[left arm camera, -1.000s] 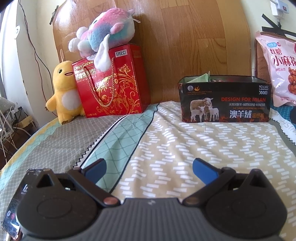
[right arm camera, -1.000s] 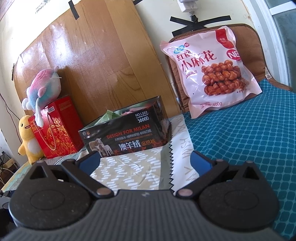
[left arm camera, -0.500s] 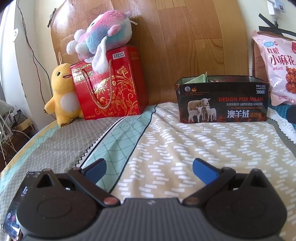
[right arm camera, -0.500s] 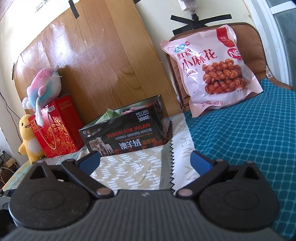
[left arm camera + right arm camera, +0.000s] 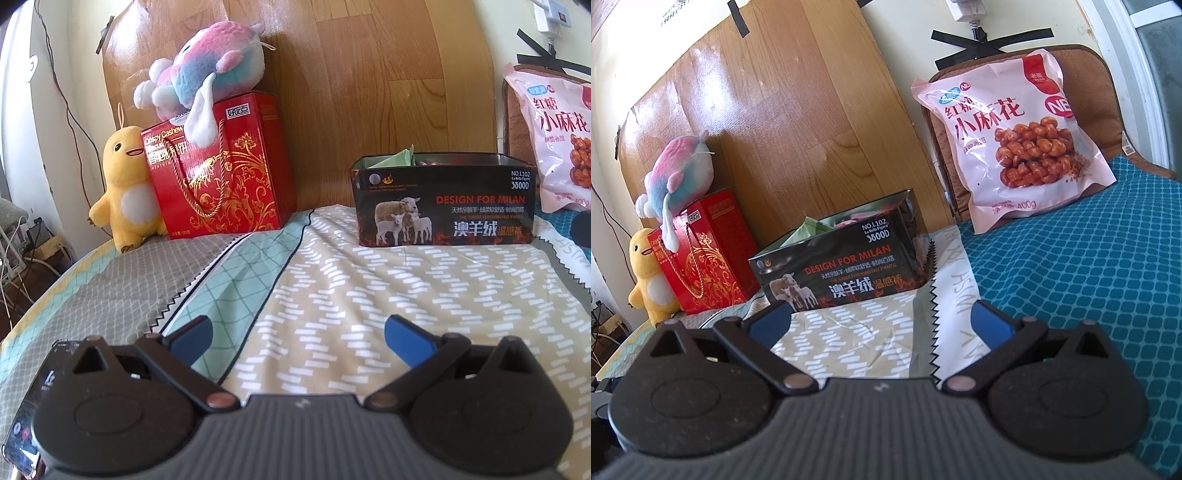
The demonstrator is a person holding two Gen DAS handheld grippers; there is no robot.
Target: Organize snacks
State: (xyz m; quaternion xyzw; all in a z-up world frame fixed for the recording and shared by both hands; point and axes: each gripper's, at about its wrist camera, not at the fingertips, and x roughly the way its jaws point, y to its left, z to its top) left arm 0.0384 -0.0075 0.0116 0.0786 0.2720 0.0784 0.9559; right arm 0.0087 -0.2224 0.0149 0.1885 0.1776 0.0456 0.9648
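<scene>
A: Report the state of the nearest components first.

B: The left gripper [image 5: 297,341] has its blue fingers spread wide with nothing between them. It hangs above the patterned bed cover [image 5: 332,295]. The right gripper [image 5: 881,321] is likewise spread and empty, positioned over the seam where the bed cover meets a teal blanket [image 5: 1089,277].

A: Location of the storage container?

B: The black tin [image 5: 443,201], printed "DESIGN FOR MILAN", stands on the bed at 1 o'clock in the left wrist view and at 11 o'clock in the right wrist view [image 5: 842,266]. Its top is uncovered. A green packet [image 5: 400,157] protrudes above the rim; other contents cannot be identified.

A: Location of the snack bag?

B: The pink snack bag [image 5: 1012,140] leans upright against a brown cushion [image 5: 1086,70] at 1 o'clock in the right wrist view, just beyond the tin and to its right.

A: Remaining items at the far end?

B: At 11 o'clock in the left wrist view, a red gift box [image 5: 221,173] stands against the wooden headboard [image 5: 369,74]. A pastel plush toy [image 5: 207,74] rests on top of it, and a yellow plush duck [image 5: 125,192] stands touching its left side.
</scene>
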